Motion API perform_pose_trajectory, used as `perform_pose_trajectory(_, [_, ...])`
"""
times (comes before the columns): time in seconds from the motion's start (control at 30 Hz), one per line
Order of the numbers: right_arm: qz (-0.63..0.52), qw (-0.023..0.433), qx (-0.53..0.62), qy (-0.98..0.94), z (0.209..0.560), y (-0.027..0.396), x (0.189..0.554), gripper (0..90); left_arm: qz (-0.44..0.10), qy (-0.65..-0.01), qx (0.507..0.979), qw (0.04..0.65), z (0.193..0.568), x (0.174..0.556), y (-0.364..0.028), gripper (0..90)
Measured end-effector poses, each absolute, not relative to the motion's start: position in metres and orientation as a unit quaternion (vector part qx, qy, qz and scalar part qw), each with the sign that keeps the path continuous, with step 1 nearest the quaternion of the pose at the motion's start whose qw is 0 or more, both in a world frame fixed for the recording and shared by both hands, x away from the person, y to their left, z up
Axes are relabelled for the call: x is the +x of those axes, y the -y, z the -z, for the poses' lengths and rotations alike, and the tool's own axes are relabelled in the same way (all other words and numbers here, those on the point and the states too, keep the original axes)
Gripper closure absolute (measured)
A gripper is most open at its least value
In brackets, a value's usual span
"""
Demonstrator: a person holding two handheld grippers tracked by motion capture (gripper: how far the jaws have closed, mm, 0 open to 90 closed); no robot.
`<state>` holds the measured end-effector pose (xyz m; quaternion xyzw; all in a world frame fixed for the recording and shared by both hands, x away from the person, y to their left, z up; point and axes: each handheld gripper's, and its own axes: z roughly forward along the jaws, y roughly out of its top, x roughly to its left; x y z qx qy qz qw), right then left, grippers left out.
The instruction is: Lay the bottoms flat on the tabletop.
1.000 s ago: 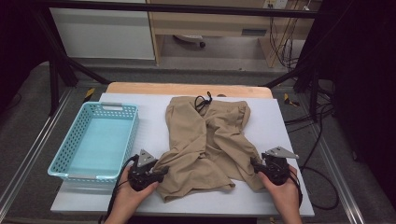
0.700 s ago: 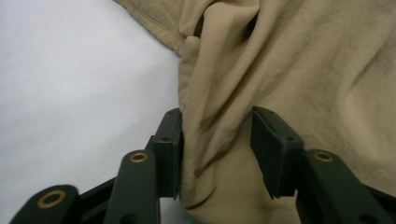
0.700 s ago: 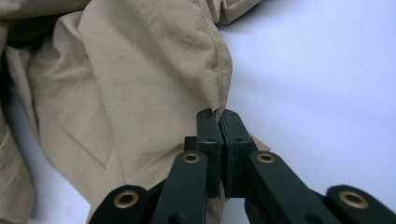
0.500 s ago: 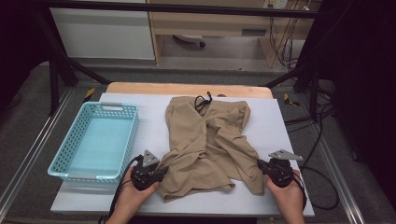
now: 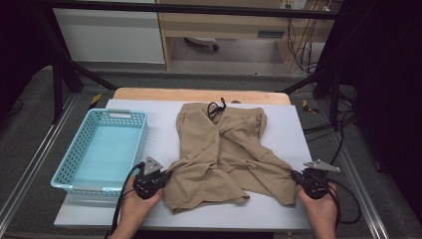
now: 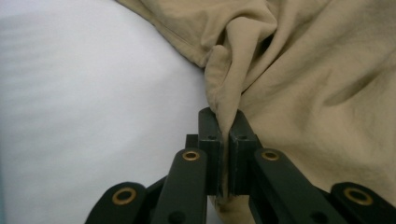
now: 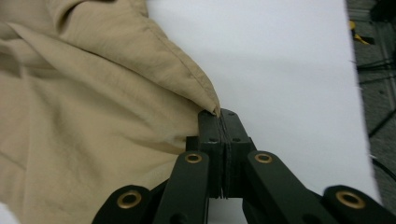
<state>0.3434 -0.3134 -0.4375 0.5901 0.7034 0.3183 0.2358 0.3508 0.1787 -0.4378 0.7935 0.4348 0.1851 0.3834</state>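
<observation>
Right gripper view shows the right gripper (image 7: 219,114) pinching only a corner tip of the shorts (image 7: 93,121), which may slip when pulled, while the left gripper (image 6: 223,122) clamps a thicker fold.

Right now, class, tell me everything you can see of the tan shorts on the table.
The tan shorts are thin, soft-looking woven cloth, lying crumpled and twisted on the white table, waistband at the far side with a dark drawstring. Hems are stitched. The left gripper pinches a bunched fold at one near edge; the right gripper clamps a hem corner. A blue basket stands apart, at their left.
</observation>
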Motion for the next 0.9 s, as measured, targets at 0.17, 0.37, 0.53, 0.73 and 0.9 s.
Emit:
perform_pose_trajectory(0.17, [-0.303,0.23,0.606,-0.698,0.443,0.325,0.343,89.7,-0.186,-0.436,0.793,0.381,0.437,0.351,-0.181,85.8])
perform_pose_trajectory(0.37, [-0.321,0.225,0.593,-0.703,0.443,0.318,0.343,82.9,-0.189,-0.433,0.793,0.386,0.438,0.349,-0.177,73.6])
perform_pose_trajectory(0.53, [-0.328,0.243,0.581,-0.704,0.436,0.308,0.344,57.7,-0.204,-0.441,0.788,0.379,0.437,0.35,-0.178,60.6])
perform_pose_trajectory(0.73, [-0.348,0.249,0.562,-0.708,0.423,0.293,0.353,49.0,-0.211,-0.439,0.772,0.408,0.428,0.348,-0.18,57.7])
perform_pose_trajectory(0.9, [-0.357,0.253,0.541,-0.718,0.413,0.28,0.37,59.9,-0.221,-0.431,0.769,0.417,0.418,0.353,-0.174,55.8])
